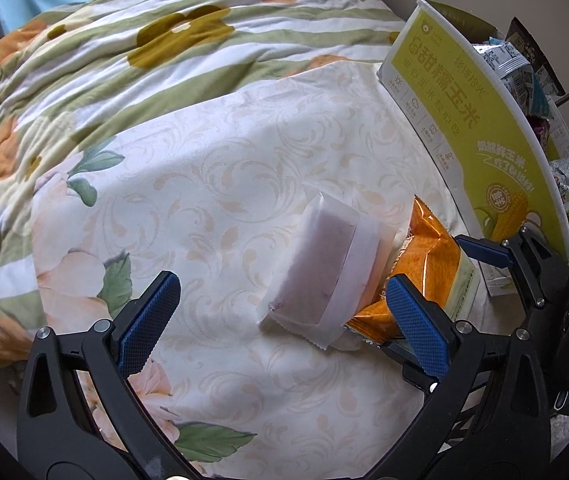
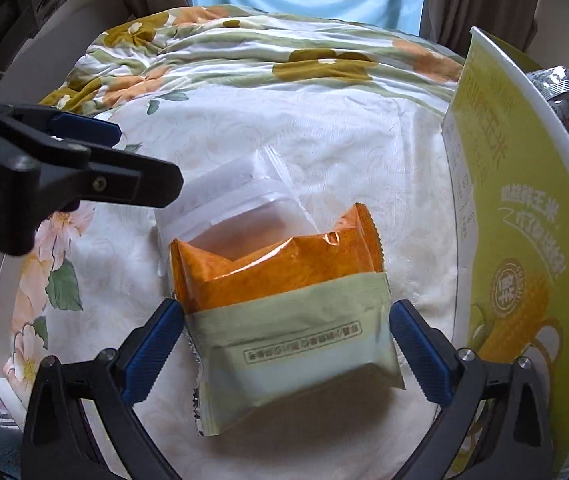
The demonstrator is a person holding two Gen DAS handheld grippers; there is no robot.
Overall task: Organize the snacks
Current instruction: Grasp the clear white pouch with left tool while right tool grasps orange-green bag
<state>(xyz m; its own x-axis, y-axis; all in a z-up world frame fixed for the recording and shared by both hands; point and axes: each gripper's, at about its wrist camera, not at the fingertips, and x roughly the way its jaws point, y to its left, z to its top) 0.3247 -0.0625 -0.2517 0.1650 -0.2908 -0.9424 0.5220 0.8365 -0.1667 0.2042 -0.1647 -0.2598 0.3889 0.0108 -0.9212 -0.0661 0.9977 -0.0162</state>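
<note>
The right tongs (image 2: 286, 344) were spread, with the orange-and-green snack packet (image 2: 284, 312) between the blue pads (image 2: 152, 350). The left pad lay at the packet's edge; the right pad stood slightly clear. The packet lay flat on the floral bedcover (image 2: 324, 128), overlapping a translucent white packet (image 1: 316, 268) beyond it.

The left tongs (image 1: 280, 320) were also spread and gripped nothing; the white packet lay between and ahead of their pads.

The yellow-green box (image 2: 524, 240), already holding sealed sachets (image 1: 512, 64), stood upright just to the right and appeared to be the destination.

Recommended procedure:
- Centre the pads on the packet's side seams.
- Close on the green lower section, where the packet looked fuller.
- Lift clear before moving sideways, so the white packet would not be dragged.
- Keep the left tongs clear of the lift path.
</note>
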